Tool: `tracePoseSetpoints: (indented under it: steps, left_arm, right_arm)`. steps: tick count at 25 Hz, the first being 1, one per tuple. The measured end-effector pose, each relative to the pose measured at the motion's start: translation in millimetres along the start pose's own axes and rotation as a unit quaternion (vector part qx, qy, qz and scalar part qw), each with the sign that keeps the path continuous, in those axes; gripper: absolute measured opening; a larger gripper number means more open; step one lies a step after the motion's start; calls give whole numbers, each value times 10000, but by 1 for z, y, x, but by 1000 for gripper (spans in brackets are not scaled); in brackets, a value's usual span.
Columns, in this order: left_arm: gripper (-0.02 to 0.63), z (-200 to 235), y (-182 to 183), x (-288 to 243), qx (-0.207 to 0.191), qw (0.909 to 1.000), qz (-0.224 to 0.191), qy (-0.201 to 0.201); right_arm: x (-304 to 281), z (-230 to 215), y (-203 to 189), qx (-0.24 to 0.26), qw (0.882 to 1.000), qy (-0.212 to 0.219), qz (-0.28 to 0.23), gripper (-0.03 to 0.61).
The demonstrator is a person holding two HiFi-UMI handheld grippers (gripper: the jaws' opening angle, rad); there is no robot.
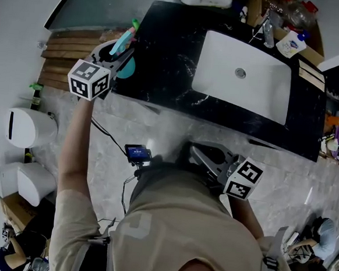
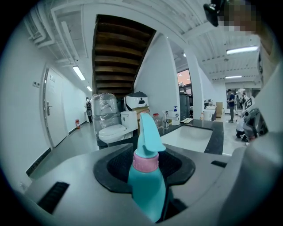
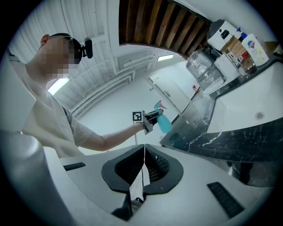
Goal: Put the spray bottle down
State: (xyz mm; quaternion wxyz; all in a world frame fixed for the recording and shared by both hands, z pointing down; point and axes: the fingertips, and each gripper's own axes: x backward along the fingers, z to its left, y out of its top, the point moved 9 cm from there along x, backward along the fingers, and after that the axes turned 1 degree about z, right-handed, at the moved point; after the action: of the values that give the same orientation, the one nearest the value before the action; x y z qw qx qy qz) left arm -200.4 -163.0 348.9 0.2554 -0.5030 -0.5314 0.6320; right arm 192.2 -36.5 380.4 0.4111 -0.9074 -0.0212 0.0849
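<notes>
The left gripper [image 1: 118,55] has its jaws partly spread and clamped on the body of the teal spray bottle [image 2: 147,185], whose nozzle pokes out past them. That arm is stretched out to the left end of the black counter [image 1: 164,55], with the bottle at its corner; I cannot tell whether it rests there. The right gripper [image 3: 143,170] has its jaws pressed together on nothing and is held close to the body, short of the counter's front edge.

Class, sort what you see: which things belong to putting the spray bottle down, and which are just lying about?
In the job: spray bottle, left claw gripping it, black countertop.
Lying about: sink, pump bottle, toilet, shut right claw.
</notes>
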Motion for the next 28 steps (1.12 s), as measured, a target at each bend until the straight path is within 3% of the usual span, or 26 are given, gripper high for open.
tracePoseSetpoints:
  steps: [17, 28]
  left_arm:
    - [156, 5, 26, -28, -60, 9989, 384, 267]
    - [158, 13, 35, -57, 453, 9987, -227, 22]
  right_arm:
    - [18, -27, 19, 16, 9983, 582, 77, 21]
    - [5, -26, 21, 82, 9985, 515, 154, 21]
